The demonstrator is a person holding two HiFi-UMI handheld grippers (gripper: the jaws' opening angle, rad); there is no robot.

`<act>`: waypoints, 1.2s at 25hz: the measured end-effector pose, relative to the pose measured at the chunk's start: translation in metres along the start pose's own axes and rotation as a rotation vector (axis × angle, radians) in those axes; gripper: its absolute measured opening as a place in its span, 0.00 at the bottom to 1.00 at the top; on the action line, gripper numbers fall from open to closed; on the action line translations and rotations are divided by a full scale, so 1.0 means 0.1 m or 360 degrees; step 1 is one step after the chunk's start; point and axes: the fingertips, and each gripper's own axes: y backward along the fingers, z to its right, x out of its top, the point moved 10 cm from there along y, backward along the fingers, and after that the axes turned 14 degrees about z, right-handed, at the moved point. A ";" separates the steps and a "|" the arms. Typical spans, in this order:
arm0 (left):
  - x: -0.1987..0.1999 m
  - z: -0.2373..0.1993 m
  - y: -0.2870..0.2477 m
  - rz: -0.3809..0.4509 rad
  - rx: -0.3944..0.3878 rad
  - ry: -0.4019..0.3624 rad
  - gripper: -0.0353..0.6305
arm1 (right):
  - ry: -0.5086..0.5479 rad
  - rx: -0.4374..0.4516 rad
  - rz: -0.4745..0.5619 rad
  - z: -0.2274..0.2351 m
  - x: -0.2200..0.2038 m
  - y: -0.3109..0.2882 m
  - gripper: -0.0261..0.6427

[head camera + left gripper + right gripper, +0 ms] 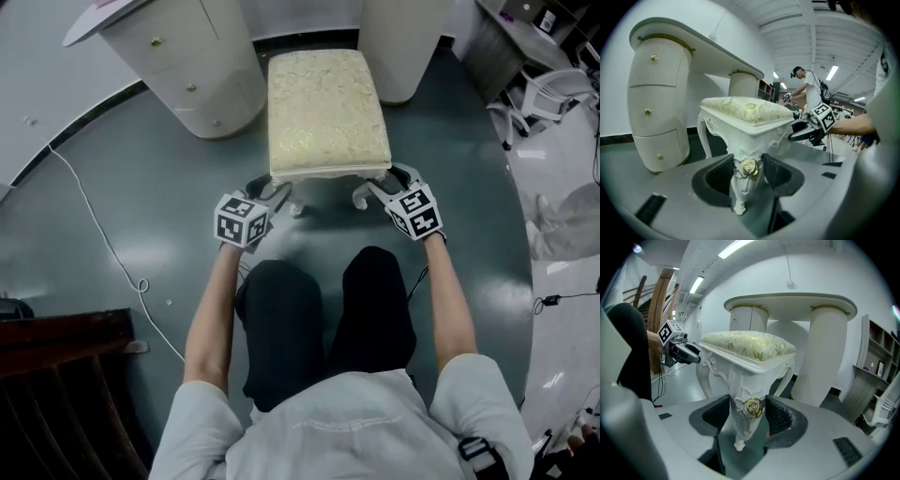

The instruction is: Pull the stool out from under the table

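The stool [328, 112] stands upright on the grey floor [141, 216], its long axis running straight away from the person. Its far end sits between the two pedestals of the white bench [187, 66], and its near end faces the person's knees. The left gripper [277, 192] is at the near-left corner, jaws closed against the near-left leg [743, 183] at its gold rose. The right gripper [389, 180] mirrors it, pinching the near-right leg [746, 420] at the same height.
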 end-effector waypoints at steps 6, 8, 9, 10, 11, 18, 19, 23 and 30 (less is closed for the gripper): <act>-0.02 0.15 0.11 -0.0023 -0.0002 -0.0032 0.36 | -0.0020 -0.0024 0.0011 -0.10 -0.03 0.14 0.42; -0.03 0.17 0.14 -0.0027 -0.0008 -0.0049 0.36 | -0.0020 -0.0030 0.0017 -0.15 -0.03 0.18 0.42; -0.04 0.19 0.16 -0.0028 -0.0012 -0.0059 0.36 | -0.0018 -0.0031 0.0020 -0.18 -0.04 0.20 0.42; -0.05 0.20 0.18 -0.0029 -0.0018 -0.0066 0.36 | -0.0016 -0.0031 0.0022 -0.20 -0.04 0.23 0.42; -0.06 0.22 0.20 -0.0029 -0.0024 -0.0072 0.36 | -0.0015 -0.0030 0.0023 -0.22 -0.05 0.25 0.42; -0.07 0.24 0.22 -0.0041 -0.0042 -0.0144 0.36 | 0.0028 -0.0009 -0.0010 -0.22 -0.05 0.28 0.42; -0.07 0.24 0.25 -0.0044 -0.0043 -0.0165 0.36 | 0.0043 -0.0010 -0.0016 -0.22 -0.04 0.31 0.42; 0.03 0.19 0.46 -0.0006 0.0010 -0.0214 0.32 | 0.0053 -0.0045 0.0026 -0.19 0.03 0.51 0.42; 0.64 -0.05 0.80 0.0218 0.0280 -0.0323 0.10 | 0.0033 -0.0342 0.0259 0.02 0.52 0.79 0.09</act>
